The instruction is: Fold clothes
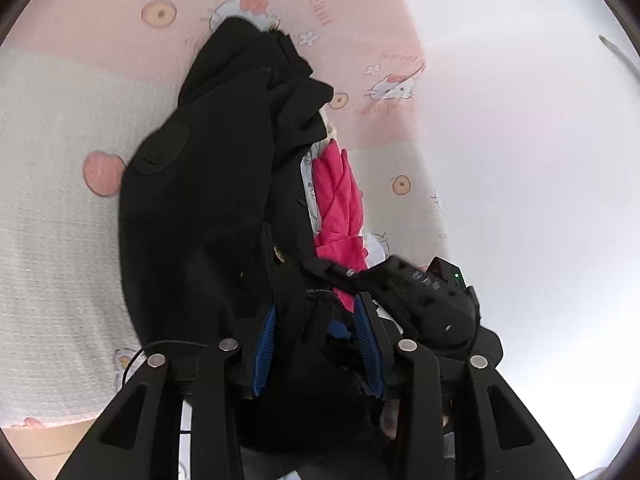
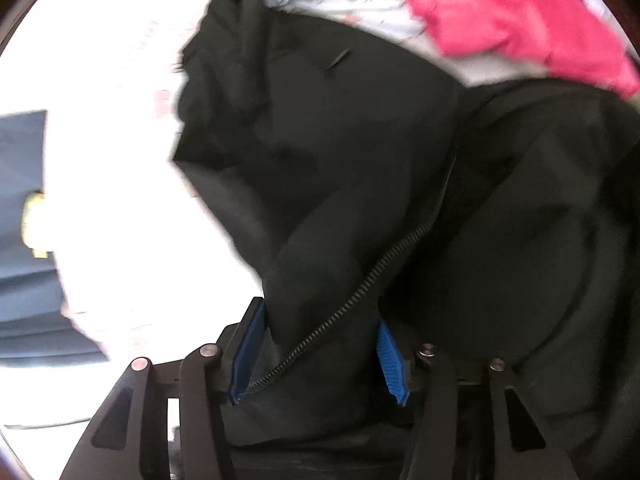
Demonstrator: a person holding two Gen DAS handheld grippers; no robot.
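Bedding: pink and white cartoon-print bedsheet (image 1: 60, 208) spreads out ahead of your left gripper, its pink band farther off and its white waffle-textured band nearer, on that gripper's left.
Black jacket: the black jacket (image 1: 208, 208) hangs in a long bunched mass straight out from your left gripper, reaching toward the pink band; an oval patch shows on its left side.
Left gripper: your left gripper (image 1: 316, 344) has its blue pads (image 1: 265, 350) pressed against a fold of the black jacket, with dark fabric filling the gap between them.
Right gripper: your right gripper (image 2: 316, 356) pinches the jacket at its zipper (image 2: 360, 292), whose teeth run up and to the right from between the blue pads; in the left wrist view its black body (image 1: 420, 300) sits just right of the left gripper's fingers, close enough that you cannot tell whether they touch.
Pink garment: a bright pink garment (image 1: 340, 208) lies just right of the black jacket as your left gripper sees it, and beyond the jacket's far edge from your right gripper, with a pale printed cloth (image 2: 340, 4) between the two.
Background: a dark blue surface (image 2: 24, 240) shows at the far left of your right gripper's view, blurred.
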